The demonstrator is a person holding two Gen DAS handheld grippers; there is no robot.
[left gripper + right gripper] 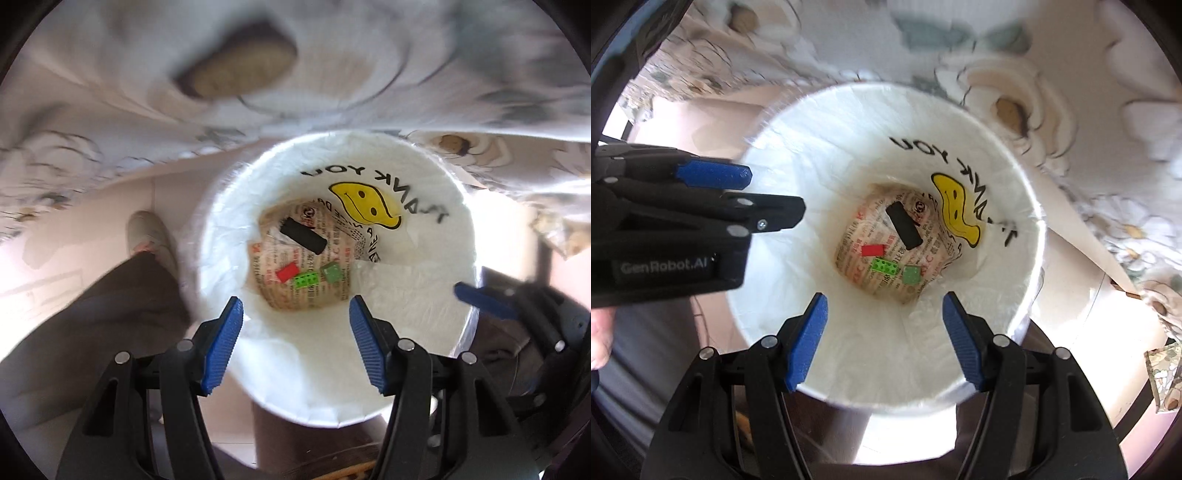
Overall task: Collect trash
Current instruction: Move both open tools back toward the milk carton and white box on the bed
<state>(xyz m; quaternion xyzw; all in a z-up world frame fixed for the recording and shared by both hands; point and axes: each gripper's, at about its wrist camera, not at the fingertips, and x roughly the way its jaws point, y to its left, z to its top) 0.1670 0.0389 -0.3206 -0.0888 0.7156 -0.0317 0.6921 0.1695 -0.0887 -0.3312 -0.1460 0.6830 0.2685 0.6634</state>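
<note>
A white bin (424,306) lined with a smiley-face plastic bag (364,203) stands below both grippers; it also shows in the right wrist view (798,155). At its bottom lie a black block (303,240), a red brick (287,273), a bright green brick (306,281) and a darker green piece (331,274). The same pieces show in the right wrist view: black block (904,227), red brick (873,250), green brick (884,266). My left gripper (295,325) is open and empty above the bin mouth. My right gripper (882,321) is open and empty too.
A flowered tablecloth (110,92) hangs behind the bin, also in the right wrist view (1071,74). A person's shoe (147,232) and trouser leg stand left of the bin on a pale floor. The left gripper (713,177) crosses the bin's left rim in the right wrist view.
</note>
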